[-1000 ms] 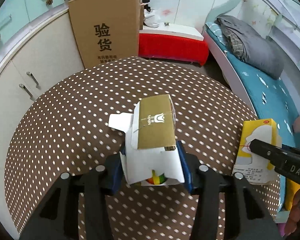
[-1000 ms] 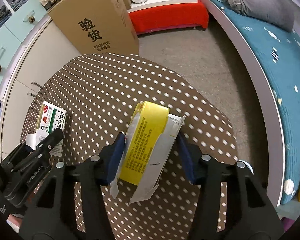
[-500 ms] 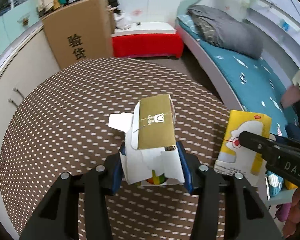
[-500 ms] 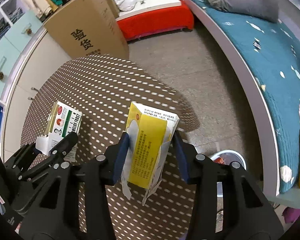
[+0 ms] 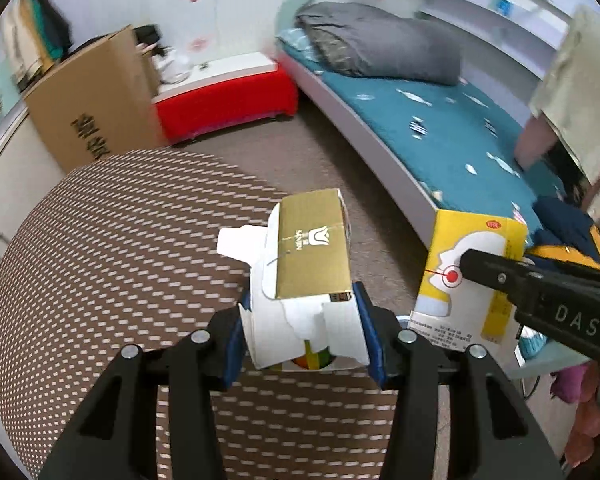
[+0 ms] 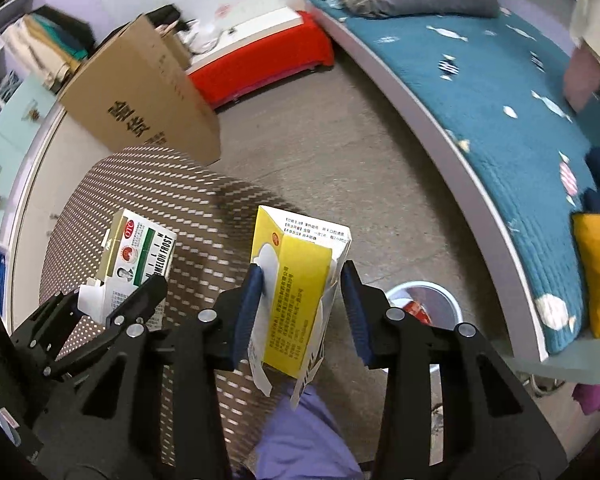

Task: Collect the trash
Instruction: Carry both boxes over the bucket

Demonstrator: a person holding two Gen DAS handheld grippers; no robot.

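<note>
Below, white bin (image 6: 422,300) beside dotted table (image 6: 112,200).

A round table (image 5: 100,248) with a brown cloth with white dots stands near a big cardboard box (image 5: 92,104) – the box leans on pale cupboards (image 6: 16,148). Behind it is a red bench (image 5: 224,96), and on the right a bed with a blue cover (image 5: 440,120) and a grey pillow (image 5: 380,48).
</note>
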